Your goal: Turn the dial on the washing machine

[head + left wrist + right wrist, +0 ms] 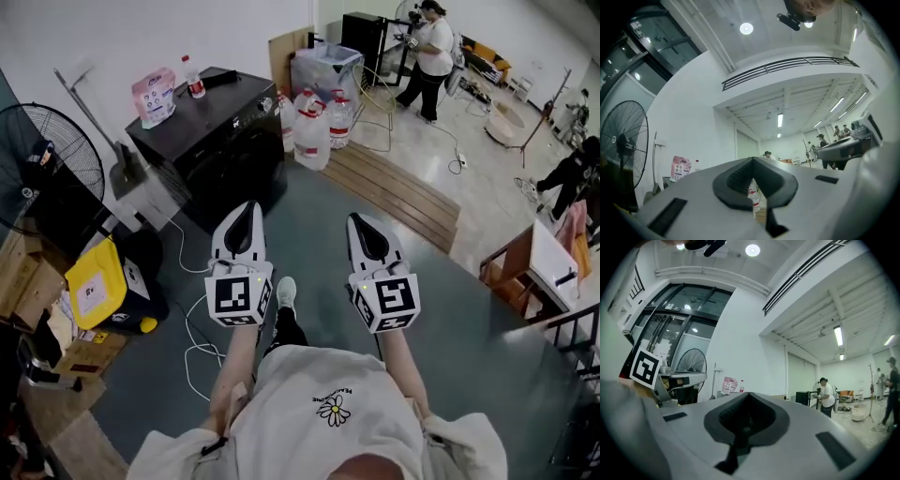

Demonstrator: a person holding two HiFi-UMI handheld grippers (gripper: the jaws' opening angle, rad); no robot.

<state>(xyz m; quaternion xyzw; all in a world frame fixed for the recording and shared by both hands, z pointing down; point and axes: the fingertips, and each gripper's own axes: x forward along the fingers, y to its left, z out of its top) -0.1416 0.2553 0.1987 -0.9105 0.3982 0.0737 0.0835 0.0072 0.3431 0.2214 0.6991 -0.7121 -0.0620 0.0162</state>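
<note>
Two forearms outstretched, well short of washing machine | left tongs pressed together | right tongs pressed together

Washing machine — glossy black, wooden planks

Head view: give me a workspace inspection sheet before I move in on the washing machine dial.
Surface: blue-grey floor.
Job's things: black washing machine ahead-left; dial cannot be made out.
Clutter: pink pack and red-capped bottle on the machine; clear water jugs beside it; yellow bag and cardboard boxes at left.
Grippers: left gripper and right gripper both shut, empty, short of the machine.
Cables: white cable looped on the floor.
Surroundings: black standing fan; person in white shirt far off.
</note>
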